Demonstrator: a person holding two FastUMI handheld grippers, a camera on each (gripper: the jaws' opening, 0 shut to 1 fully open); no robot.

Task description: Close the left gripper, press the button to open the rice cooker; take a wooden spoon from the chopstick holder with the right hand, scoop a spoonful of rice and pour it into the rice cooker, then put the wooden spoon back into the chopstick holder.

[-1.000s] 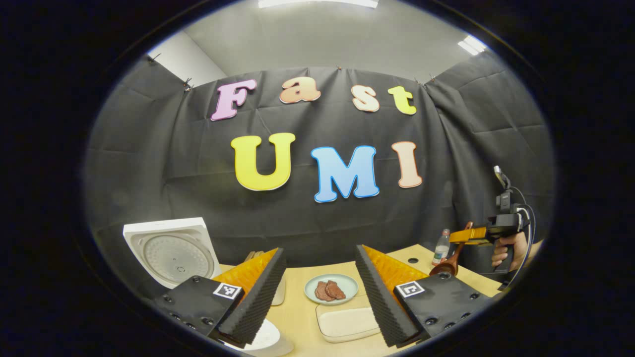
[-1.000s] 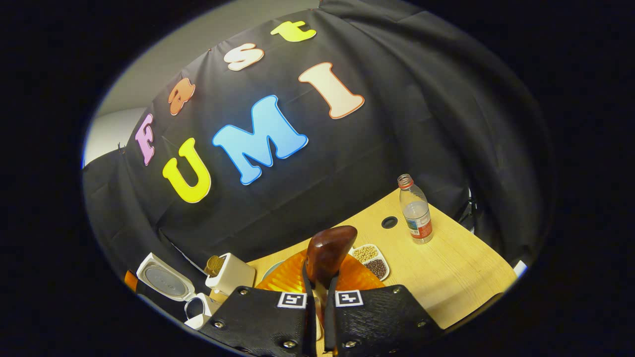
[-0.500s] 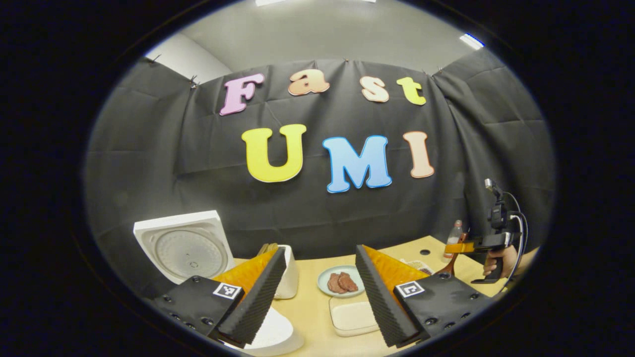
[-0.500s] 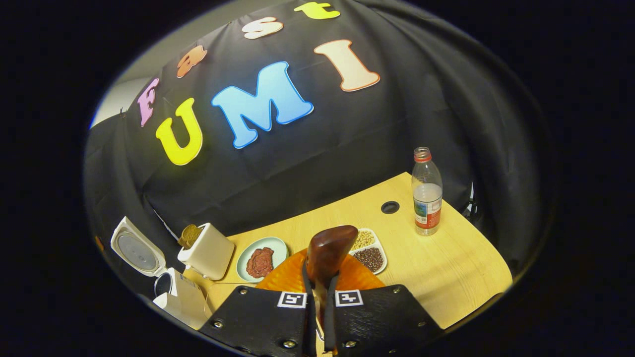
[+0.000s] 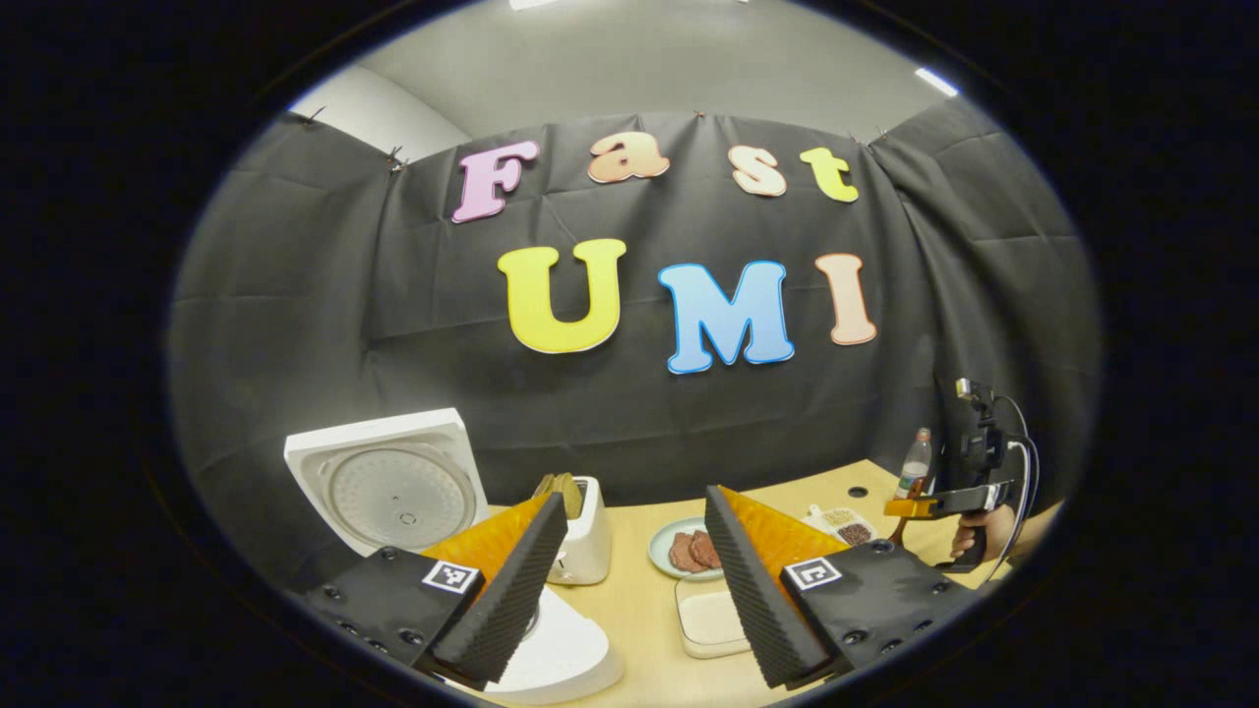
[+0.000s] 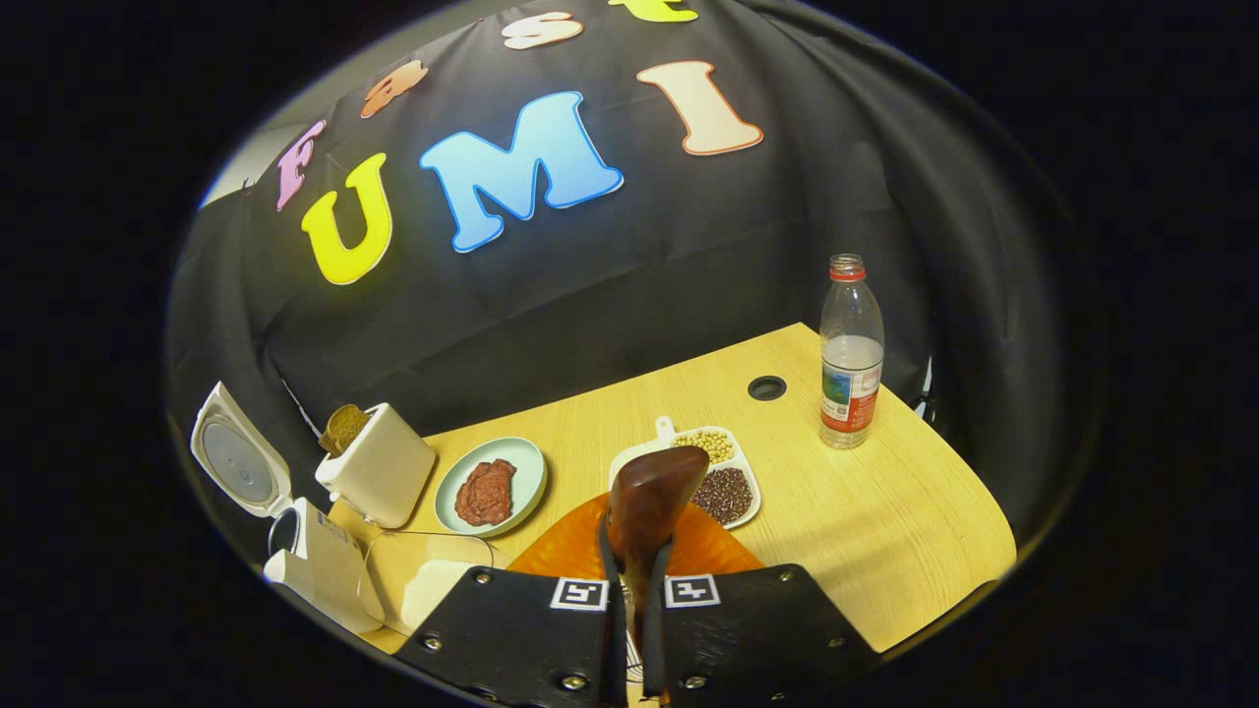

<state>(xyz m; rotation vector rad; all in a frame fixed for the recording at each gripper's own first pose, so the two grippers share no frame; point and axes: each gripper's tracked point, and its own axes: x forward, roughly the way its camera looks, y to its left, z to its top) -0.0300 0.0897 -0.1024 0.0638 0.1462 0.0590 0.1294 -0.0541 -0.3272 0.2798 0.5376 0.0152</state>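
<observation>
Right gripper view: wooden spoon between right hand-held gripper fingers.

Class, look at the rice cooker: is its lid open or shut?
Open. The rice cooker lid stands raised, showing its round inner plate.

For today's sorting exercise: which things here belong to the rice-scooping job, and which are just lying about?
Belongs to the job:
rice cooker, lid up
wooden spoon, gripped by the right gripper
left gripper, open

Just lying about:
water bottle
plate of meat
dish of beans
toaster
</observation>
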